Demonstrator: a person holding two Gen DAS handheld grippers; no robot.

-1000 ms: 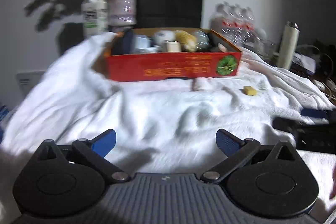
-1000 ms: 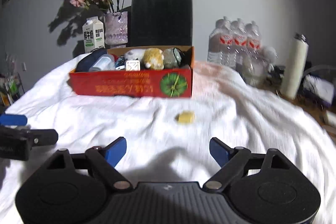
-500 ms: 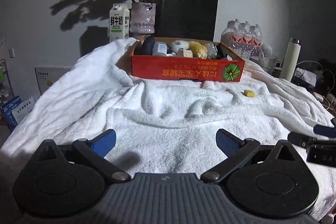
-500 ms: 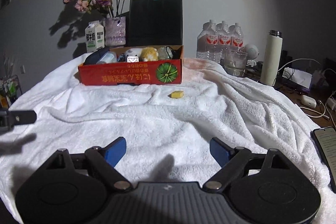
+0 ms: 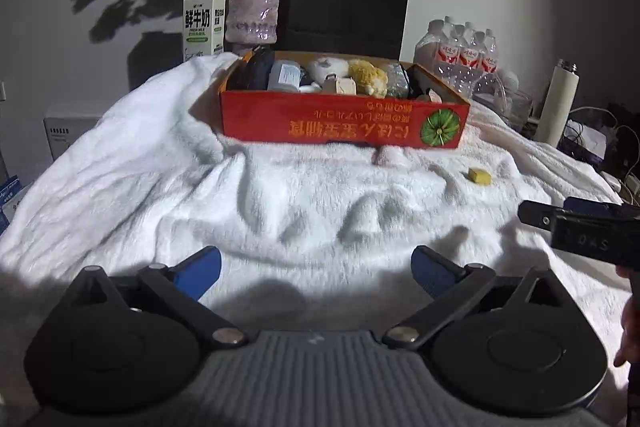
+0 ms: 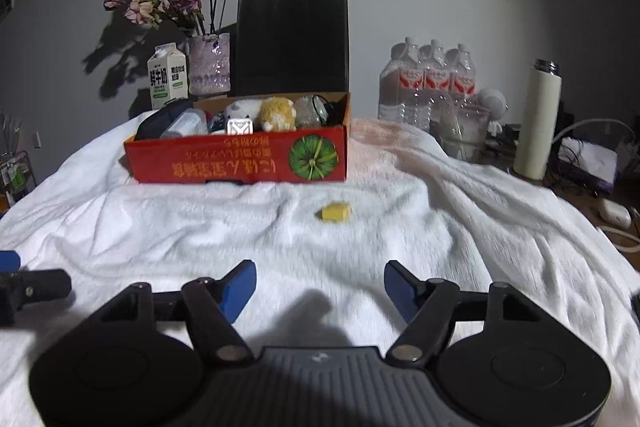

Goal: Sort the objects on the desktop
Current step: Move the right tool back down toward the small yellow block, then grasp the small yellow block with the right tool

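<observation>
A small yellow block [image 6: 337, 212] lies alone on the white towel, in front of the red cardboard box [image 6: 240, 163]; the left wrist view has the block [image 5: 479, 176] at the right and the box [image 5: 344, 125] further back. The box holds several items, among them a plush toy and a dark pouch. My right gripper [image 6: 318, 285] hovers short of the block; its jaws are closing with only towel between them. My left gripper [image 5: 316, 267] stands open over bare towel. The right gripper's fingers [image 5: 576, 215] reach in from the right edge of the left wrist view.
Behind the box stand a milk carton [image 5: 203, 23], a vase of dried roses [image 5: 253, 11] and a black paper bag [image 5: 347, 7]. Water bottles [image 6: 428, 87], a white flask [image 6: 536, 119], cables and earbuds crowd the bare desk at the right. The towel [image 6: 400, 247] is rumpled.
The right gripper's jaws have drawn closer together, and the yellow block sits nearer and larger before it than half a second ago. In the left view the right gripper's fingers reach further in.
</observation>
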